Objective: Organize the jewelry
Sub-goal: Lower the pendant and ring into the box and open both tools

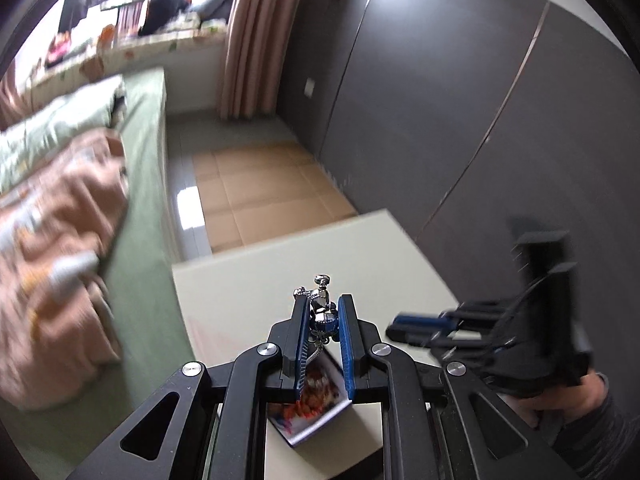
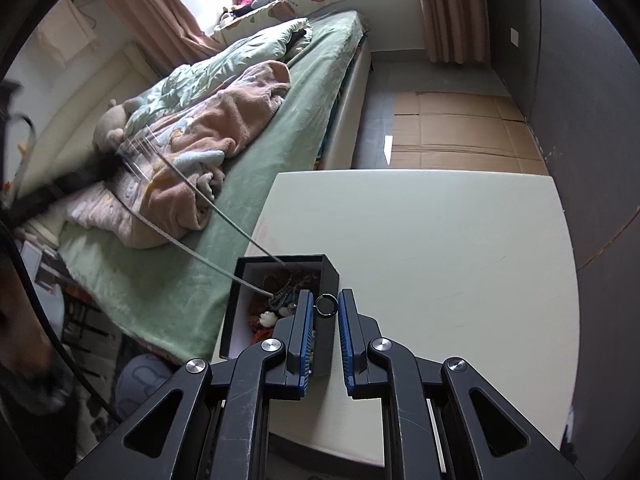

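My left gripper (image 1: 324,306) is shut on a silver and blue pendant (image 1: 322,312) and holds it above the white table (image 1: 280,272). Its chain (image 2: 208,216) runs taut down into a black jewelry box (image 2: 280,304) in the right wrist view; the box holds several tangled pieces. My right gripper (image 2: 325,304) stands at the box's near right corner, its jaws a little apart with a small dark ring (image 2: 326,305) between the tips; whether they grip it I cannot tell. The right gripper also shows in the left wrist view (image 1: 404,326).
A small colourful booklet (image 1: 312,404) lies on the table under the left gripper. A bed with green sheet (image 2: 256,152) and rumpled blankets (image 2: 200,144) borders the table's left side. Cardboard (image 2: 452,128) covers the floor beyond; a dark wall (image 1: 440,100) stands to the right.
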### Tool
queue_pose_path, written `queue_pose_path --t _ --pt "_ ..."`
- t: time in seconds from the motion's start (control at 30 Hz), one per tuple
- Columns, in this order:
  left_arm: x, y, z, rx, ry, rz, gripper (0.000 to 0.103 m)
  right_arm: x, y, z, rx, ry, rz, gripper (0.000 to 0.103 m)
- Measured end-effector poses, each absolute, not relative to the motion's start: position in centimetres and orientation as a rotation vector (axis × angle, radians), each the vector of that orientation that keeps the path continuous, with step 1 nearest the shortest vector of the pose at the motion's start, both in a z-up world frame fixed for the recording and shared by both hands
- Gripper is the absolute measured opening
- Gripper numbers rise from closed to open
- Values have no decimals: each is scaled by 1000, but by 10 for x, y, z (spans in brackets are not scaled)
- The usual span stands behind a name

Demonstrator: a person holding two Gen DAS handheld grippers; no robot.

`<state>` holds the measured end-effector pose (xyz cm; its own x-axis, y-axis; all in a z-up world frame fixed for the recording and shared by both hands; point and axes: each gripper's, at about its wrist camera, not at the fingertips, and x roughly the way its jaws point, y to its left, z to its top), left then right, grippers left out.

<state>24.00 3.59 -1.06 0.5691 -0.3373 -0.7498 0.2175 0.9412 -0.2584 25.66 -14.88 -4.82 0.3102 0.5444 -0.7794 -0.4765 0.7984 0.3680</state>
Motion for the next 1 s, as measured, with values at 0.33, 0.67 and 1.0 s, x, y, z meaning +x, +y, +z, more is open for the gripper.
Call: queue_pose_path --t 0.33,0.67,1.0 --pt "261 54 -101 -394 1081 -302 21 254 -137 -69 153 1082 684 14" --pt "233 89 -94 -436 988 -197 87 260 -115 -88 206 1113 718 14" --pt "208 118 -94 -475 968 -128 87 268 -91 -103 199 1195 756 32"
